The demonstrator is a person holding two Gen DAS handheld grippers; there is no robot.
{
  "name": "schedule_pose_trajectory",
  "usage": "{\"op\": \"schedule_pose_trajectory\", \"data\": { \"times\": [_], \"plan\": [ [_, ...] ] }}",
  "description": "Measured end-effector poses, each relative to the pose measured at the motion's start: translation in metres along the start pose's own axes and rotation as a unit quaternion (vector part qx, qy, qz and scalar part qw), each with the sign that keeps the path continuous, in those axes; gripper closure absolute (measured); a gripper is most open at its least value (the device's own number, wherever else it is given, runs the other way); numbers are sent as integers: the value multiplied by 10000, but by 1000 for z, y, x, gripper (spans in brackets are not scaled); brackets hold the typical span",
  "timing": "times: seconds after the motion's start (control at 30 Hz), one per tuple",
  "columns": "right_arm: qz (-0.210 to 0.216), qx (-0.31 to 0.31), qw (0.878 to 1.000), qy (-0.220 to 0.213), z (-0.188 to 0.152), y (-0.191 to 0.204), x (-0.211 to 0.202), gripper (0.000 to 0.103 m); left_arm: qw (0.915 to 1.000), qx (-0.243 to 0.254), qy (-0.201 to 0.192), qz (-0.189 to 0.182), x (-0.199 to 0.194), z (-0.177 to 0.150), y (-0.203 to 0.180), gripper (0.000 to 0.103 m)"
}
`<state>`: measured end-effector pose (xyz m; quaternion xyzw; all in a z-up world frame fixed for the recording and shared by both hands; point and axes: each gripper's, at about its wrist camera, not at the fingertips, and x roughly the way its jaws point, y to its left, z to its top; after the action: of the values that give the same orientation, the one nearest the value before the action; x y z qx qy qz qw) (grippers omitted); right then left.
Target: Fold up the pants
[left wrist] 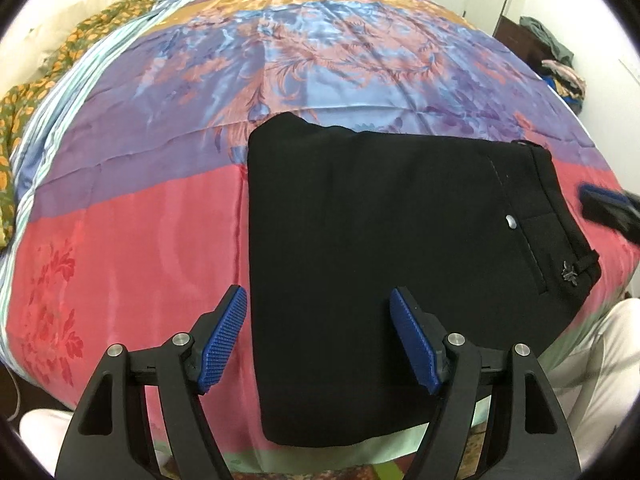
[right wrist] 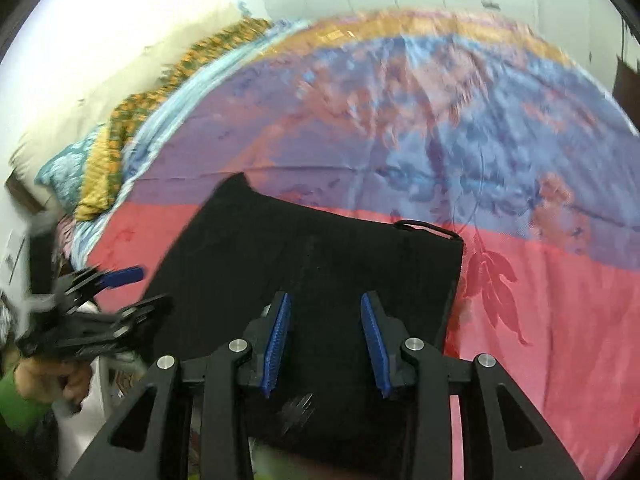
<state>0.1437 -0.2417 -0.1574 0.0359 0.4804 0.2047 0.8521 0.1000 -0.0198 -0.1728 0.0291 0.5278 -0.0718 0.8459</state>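
Note:
The black pants [left wrist: 380, 248] lie folded into a compact rectangle near the front edge of the bed, waistband, silver button and back pocket at the right end. My left gripper [left wrist: 320, 300] is open and empty, hovering over the near left part of the pants. My right gripper [right wrist: 326, 312] is open and empty above the pants [right wrist: 320, 260]. In the left wrist view the right gripper shows as a blur at the far right [left wrist: 608, 208]. In the right wrist view the left gripper shows blurred at the left [right wrist: 100, 300], held by a hand.
The bed is covered by a shiny satin spread [left wrist: 140, 240] in pink, purple and blue. A yellow-green floral quilt [left wrist: 24, 112] is bunched at the left. Clothes [left wrist: 560, 68] are piled on dark furniture at the far right. White wardrobe doors stand behind.

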Motion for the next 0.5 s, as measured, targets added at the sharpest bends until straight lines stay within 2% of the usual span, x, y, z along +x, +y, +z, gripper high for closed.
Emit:
{"op": "schedule_pose_trajectory", "data": {
  "times": [0.07, 0.13, 0.3, 0.43, 0.5],
  "plan": [
    [84, -185, 9998, -18, -16, 15, -13, 65, 10000, -7, 15, -5, 1, 0, -1, 27],
    [-11, -354, 9994, 37, -34, 23, -16, 65, 10000, -9, 22, 12, 0, -1, -1, 27],
    [-227, -368, 9986, 290, -74, 19, 8, 65, 9999, 8, 114, 2, 4, -5, -1, 27],
    [-331, -407, 9985, 122, -83, 21, 11, 65, 9998, -83, 167, -97, 3, -13, 5, 27],
    [-235, -311, 9992, 110, -82, 18, 8, 64, 9996, -171, 159, -179, -3, -15, 12, 27]
  ]
}}
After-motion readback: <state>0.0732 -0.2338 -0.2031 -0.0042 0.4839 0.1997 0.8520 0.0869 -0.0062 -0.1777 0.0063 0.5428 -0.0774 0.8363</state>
